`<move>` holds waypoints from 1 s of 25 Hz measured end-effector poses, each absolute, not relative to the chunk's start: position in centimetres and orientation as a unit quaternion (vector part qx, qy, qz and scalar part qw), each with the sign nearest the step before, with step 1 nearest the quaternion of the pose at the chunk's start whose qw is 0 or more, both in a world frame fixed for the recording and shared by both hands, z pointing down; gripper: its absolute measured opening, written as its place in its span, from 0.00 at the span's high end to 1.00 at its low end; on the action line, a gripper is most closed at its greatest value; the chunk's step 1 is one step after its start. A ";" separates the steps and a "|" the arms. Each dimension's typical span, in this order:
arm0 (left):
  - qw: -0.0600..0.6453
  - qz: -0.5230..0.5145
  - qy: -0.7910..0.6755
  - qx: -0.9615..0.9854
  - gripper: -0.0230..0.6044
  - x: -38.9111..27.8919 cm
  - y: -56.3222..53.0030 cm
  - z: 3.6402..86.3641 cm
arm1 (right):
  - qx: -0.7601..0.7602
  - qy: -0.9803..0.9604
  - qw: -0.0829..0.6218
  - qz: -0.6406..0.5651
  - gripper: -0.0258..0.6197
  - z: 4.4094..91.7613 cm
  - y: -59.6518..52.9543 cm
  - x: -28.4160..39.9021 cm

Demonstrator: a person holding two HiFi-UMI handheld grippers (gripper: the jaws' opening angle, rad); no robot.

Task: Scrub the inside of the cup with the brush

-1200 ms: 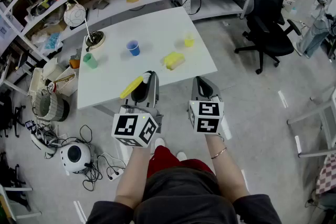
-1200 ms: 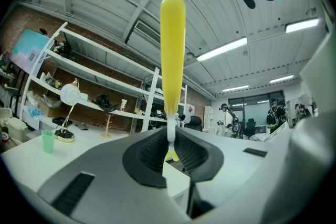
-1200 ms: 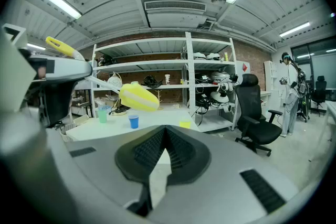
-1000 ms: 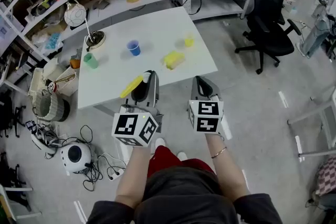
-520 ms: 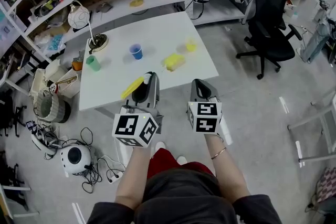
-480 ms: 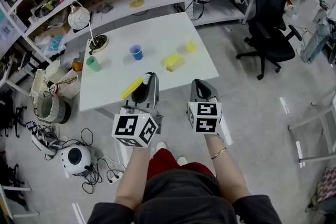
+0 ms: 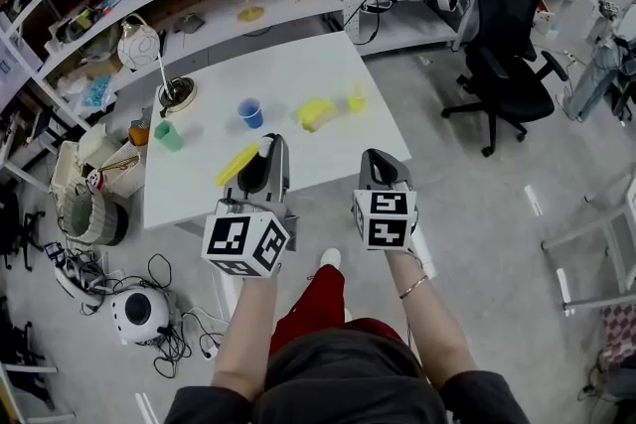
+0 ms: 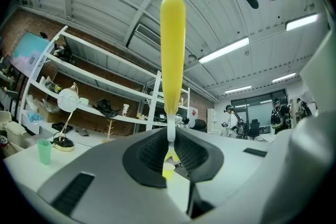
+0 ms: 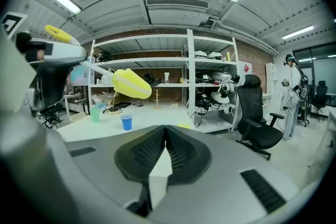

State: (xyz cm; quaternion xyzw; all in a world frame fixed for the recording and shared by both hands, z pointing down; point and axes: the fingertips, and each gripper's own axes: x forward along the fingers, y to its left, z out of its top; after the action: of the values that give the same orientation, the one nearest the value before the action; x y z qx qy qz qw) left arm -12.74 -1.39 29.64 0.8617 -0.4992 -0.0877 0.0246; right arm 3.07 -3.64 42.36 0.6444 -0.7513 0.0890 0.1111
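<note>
A yellow-handled brush (image 7: 237, 164) is clamped in my left gripper (image 7: 262, 161), which is shut on its thin white neck; the handle (image 8: 172, 50) stands up beyond the left gripper (image 8: 169, 153). My right gripper (image 7: 377, 164) is beside it, shut with nothing between its jaws (image 9: 166, 140). Both hang at the near edge of the white table (image 7: 288, 65). On the table stand a blue cup (image 7: 249, 112), a green cup (image 7: 167, 135) and a small yellow cup (image 7: 356, 99). The right gripper view shows the blue cup (image 9: 126, 122) ahead and the brush (image 9: 131, 83) to the left.
A yellow sponge-like block (image 7: 316, 112) lies between the blue and yellow cups. A desk lamp (image 7: 159, 65) stands at the table's far left. A black office chair (image 7: 507, 35) is to the right, shelving behind, and baskets and cables (image 7: 139, 313) on the floor at left.
Both grippers have come forward toward the table's near edge, the left one drifting slightly left. The person has taken a step, one foot now forward. Both grips are unchanged.
</note>
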 end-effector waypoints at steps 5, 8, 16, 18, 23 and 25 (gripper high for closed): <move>0.032 -0.086 -0.492 0.866 0.89 -11.9 -5.3 30.2 | 0.645 -0.751 0.103 0.092 0.93 43.2 -6.7 3.8; 0.042 -0.084 -0.488 0.868 0.89 -11.5 -7.9 30.8 | 0.641 -0.755 0.095 0.097 0.93 43.5 -8.9 4.0; 0.065 -0.076 -0.479 0.872 0.89 -9.9 -14.7 32.4 | 0.639 -0.750 0.115 0.125 0.93 46.1 -14.5 4.8; 0.068 -0.075 -0.476 0.874 0.89 -9.6 -16.2 32.6 | 0.641 -0.747 0.123 0.130 0.93 46.6 -15.8 5.2; 0.076 -0.071 -0.468 0.877 0.89 -8.7 -19.3 33.2 | 0.636 -0.745 0.131 0.152 0.93 47.9 -18.6 5.6; 0.079 -0.068 -0.466 0.878 0.89 -8.5 -20.4 33.4 | 0.639 -0.739 0.137 0.162 0.93 48.6 -19.5 5.9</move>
State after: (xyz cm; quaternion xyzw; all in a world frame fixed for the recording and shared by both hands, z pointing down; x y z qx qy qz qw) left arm -8.45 -20.38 33.40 0.8785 -0.4662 -0.0683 0.0793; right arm 5.85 -19.49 48.58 0.6394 -0.7391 0.1620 0.1368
